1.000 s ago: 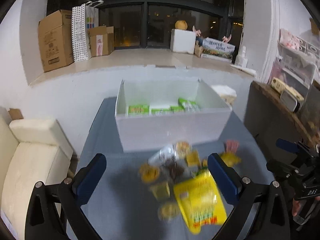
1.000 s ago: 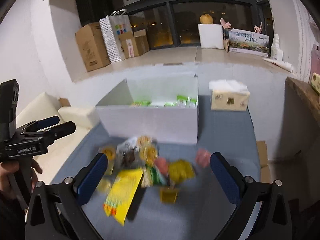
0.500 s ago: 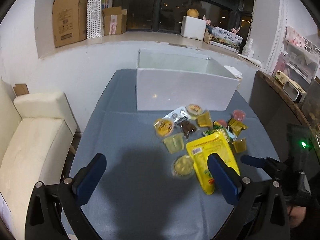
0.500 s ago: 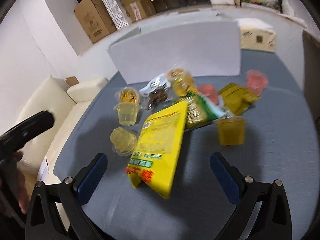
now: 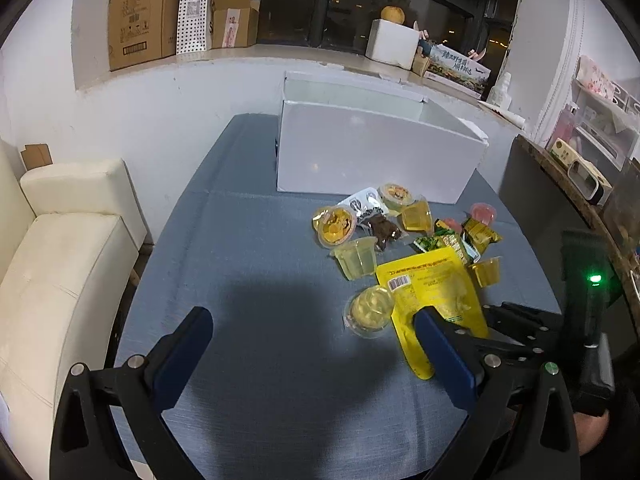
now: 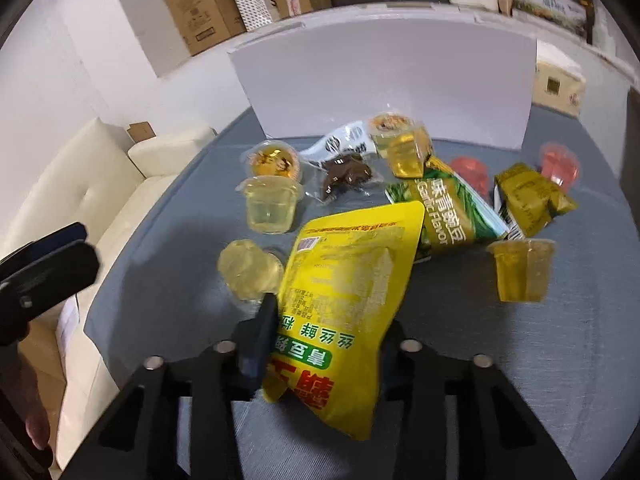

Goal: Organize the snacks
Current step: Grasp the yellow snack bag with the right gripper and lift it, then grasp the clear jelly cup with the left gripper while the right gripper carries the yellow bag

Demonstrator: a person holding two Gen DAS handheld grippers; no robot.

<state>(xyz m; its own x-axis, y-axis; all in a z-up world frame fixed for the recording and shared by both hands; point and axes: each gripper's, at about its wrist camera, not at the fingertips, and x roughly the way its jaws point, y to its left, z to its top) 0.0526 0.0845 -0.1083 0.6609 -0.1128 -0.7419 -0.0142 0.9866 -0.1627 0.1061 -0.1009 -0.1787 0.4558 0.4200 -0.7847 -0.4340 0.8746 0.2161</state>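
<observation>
A pile of snacks lies on the blue-grey table (image 5: 256,240) in front of a white box (image 5: 376,156). My right gripper (image 6: 326,320) is shut on the near end of a big yellow bag (image 6: 348,272); the bag also shows in the left wrist view (image 5: 432,296). Around it lie pale jelly cups (image 6: 272,206), a green garlic-flavor pack (image 6: 452,216), a dark-snack packet (image 6: 344,172), olive packets (image 6: 528,196) and red cups (image 6: 560,162). My left gripper (image 5: 312,344) is open and empty, held above the table left of the bag.
A cream sofa (image 5: 60,264) stands left of the table. Cardboard boxes (image 5: 140,12) sit on the window ledge behind. A tissue box (image 6: 558,80) sits right of the white box. Shelving (image 5: 592,132) stands at the far right.
Both grippers pulled back and tilted down over the table. My right gripper moved in and closed on the yellow bag's near end; it was open before. The left stayed open.
</observation>
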